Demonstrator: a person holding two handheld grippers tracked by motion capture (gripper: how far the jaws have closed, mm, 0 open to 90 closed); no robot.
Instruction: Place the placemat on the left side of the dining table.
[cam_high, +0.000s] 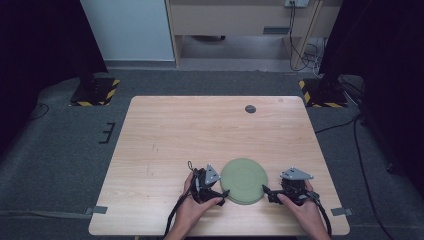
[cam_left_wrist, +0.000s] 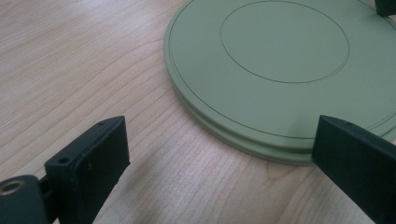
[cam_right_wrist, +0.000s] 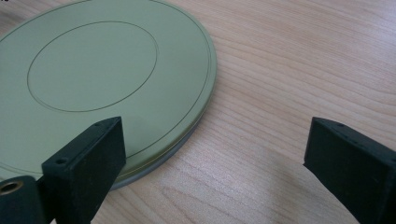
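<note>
1. Left tongs (cam_high: 223, 192): held at the left edge of the green plate (cam_high: 243, 180), jaws spread wide. In the left gripper view one black jaw stands over bare wood and the other over the rim of the plate (cam_left_wrist: 261, 70); no pad presses on it.
2. Plate: lies flat and upside down on the table (cam_high: 200, 130), near the front edge, between the two tongs. A second rim shows beneath the upper one in the left gripper view, so it is probably two plates stacked.
3. Right tongs (cam_high: 267, 192): at the plate's right edge, jaws likewise spread. In the right gripper view one jaw hangs over the plate's (cam_right_wrist: 93, 70) rim and the other over the table; nothing is pinched.
4. Step judged: approach from both sides, grasp not yet made.
5. Next move calls for a jaw to slide under the thin rim, with the other above, before closing; the low edge leaves little room.
6. Materials: the plate is matte, smooth, round and shallow, likely plastic, with one fine incised ring. The table is light wood grain, slightly glossy. The jaws are blocky, black and matte.
</note>
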